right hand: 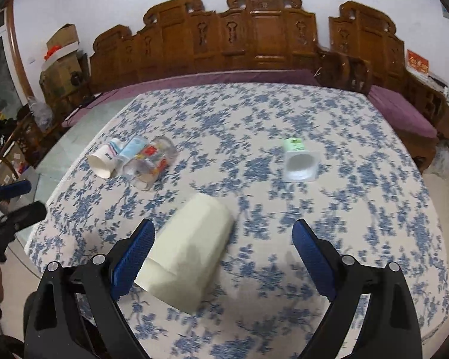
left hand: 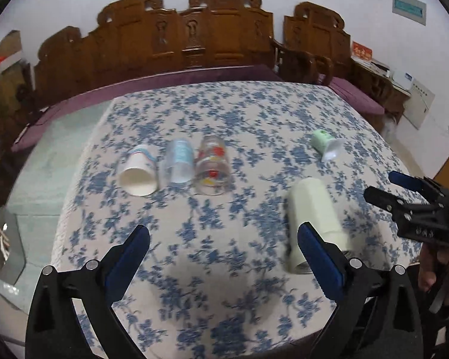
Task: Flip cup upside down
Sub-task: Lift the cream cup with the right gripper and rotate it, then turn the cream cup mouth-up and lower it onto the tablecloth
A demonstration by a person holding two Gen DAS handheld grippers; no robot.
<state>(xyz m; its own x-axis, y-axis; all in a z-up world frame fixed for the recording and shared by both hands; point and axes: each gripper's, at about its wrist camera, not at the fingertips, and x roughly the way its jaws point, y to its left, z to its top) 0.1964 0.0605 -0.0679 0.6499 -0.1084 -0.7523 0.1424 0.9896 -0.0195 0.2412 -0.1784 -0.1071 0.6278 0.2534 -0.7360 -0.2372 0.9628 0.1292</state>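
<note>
Several cups lie on their sides on a blue-flowered tablecloth point(left hand: 224, 113). A large cream cup point(left hand: 312, 209) lies near the front; in the right wrist view it point(right hand: 191, 248) lies just inside my right gripper's left finger. A white paper cup point(left hand: 139, 170), a pale blue cup point(left hand: 179, 163) and a clear glass with red and yellow prints point(left hand: 212, 166) lie in a row at left. A small green cup point(left hand: 326, 143) lies at right. My left gripper point(left hand: 224, 245) is open and empty above the cloth. My right gripper point(right hand: 223, 239) is open.
A carved wooden bench with purple cushions point(right hand: 254, 45) runs behind the table. Cardboard boxes point(right hand: 60, 53) stand at the far left. The right gripper shows at the right edge of the left wrist view point(left hand: 410, 197). The table's glass edge point(right hand: 74, 137) shows at left.
</note>
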